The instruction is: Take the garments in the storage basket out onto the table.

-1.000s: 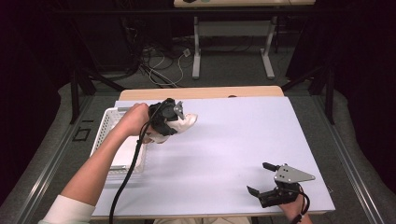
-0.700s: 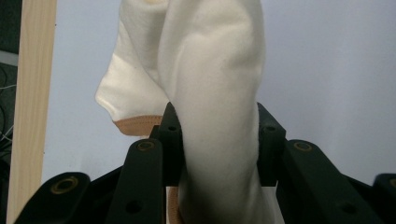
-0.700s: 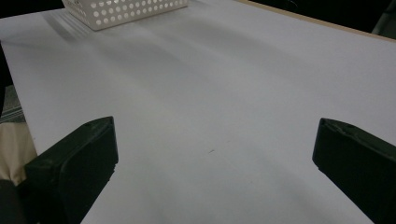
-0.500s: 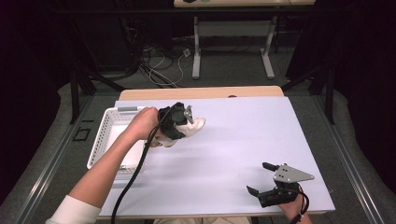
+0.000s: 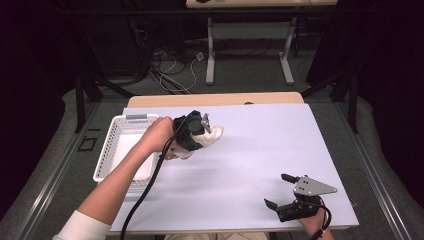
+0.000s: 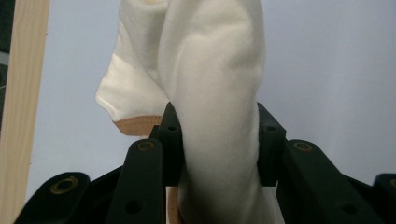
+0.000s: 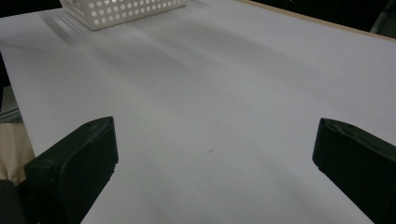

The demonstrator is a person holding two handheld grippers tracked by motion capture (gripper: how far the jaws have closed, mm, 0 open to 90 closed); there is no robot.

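Note:
My left gripper [image 5: 201,131] is shut on a white fabric item with a tan edge [image 5: 214,134], held above the white mat just right of the basket. In the left gripper view both black jaws pinch the item [image 6: 215,79] across its middle, and its far end sticks out beyond my left gripper [image 6: 217,140]. Near the mat's front right corner, my right gripper [image 5: 275,190] rests with its jaws wide apart and nothing between them. The right gripper view shows bare mat in the gap of my right gripper [image 7: 215,154].
A white perforated basket [image 5: 112,145] stands at the mat's left edge, and its corner appears in the right gripper view [image 7: 121,11]. The white mat [image 5: 280,145] covers the wooden table [image 5: 215,99]. Dark floor and cables lie beyond the far edge.
My left hand has carried the white item to the right, from beside the basket's rim out over the mat. The right gripper has stayed still.

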